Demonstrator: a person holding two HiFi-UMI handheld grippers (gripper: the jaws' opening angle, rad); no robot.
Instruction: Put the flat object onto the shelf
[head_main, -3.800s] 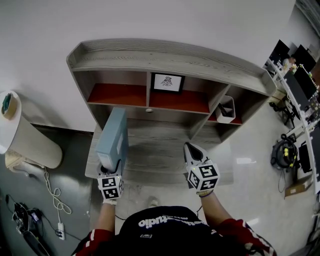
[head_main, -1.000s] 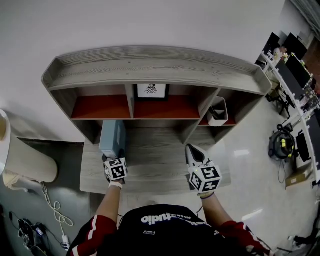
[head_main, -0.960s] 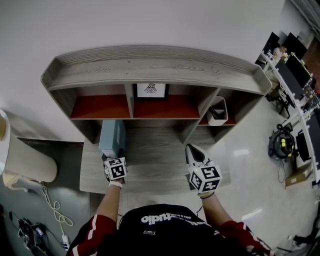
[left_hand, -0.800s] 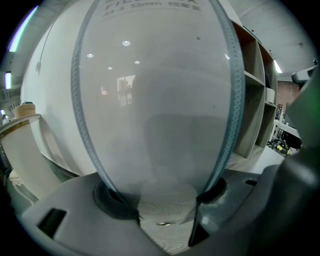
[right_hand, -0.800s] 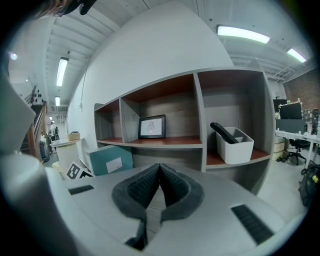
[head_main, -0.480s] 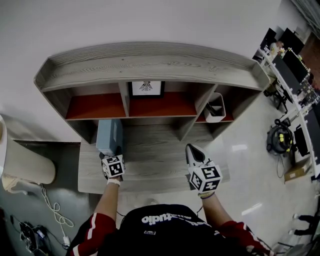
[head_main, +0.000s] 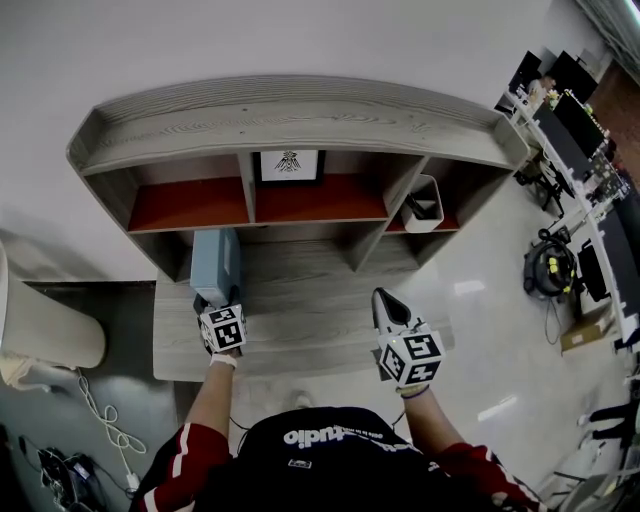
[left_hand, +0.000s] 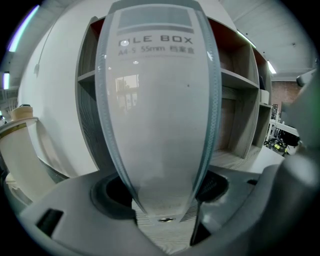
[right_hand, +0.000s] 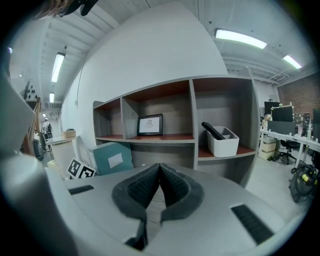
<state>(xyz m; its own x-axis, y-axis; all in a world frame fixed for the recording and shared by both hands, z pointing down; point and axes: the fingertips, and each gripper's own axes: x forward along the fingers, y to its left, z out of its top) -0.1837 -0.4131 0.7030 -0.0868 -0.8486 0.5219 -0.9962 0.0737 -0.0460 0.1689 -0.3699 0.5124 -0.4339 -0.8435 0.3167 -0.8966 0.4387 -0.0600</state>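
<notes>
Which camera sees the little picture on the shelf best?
The right gripper view. The picture faces that camera almost straight on, near the middle, with nothing in front of it. The head view shows it too, but small and from steeply above. In the left gripper view the box fills the frame and hides it.

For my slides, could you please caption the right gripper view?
Shut right gripper faces a shelf holding a picture and bin.
</notes>
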